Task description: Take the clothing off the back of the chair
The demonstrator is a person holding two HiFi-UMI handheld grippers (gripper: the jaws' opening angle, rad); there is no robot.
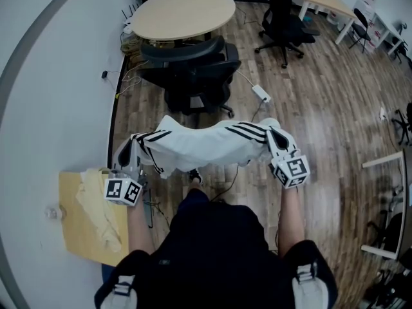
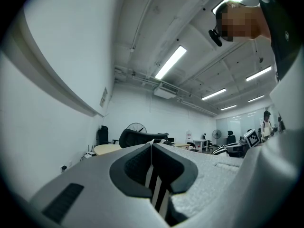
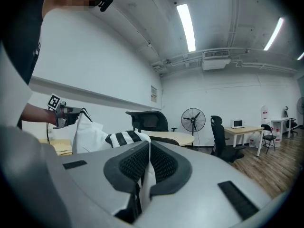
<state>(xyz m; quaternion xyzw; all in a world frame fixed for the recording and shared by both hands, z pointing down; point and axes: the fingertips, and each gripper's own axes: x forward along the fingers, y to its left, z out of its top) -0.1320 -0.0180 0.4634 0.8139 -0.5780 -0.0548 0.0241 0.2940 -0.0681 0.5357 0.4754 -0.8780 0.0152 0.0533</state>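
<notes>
Two pinches carry it: the left hand-held gripper (image 1: 136, 148) and right hand-held gripper (image 1: 275, 136) are each clamped on an end of the white striped garment (image 1: 199, 143), stretched out near the person, clear of the black office chair (image 1: 193, 69) farther off. It looks light and limp and sags in the middle, so the striped ends seem the surest hold.

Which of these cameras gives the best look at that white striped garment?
The head view: the whole garment hangs stretched between left gripper and right gripper. Each gripper view shows mainly the striped edge pinched in its own jaws.
</notes>
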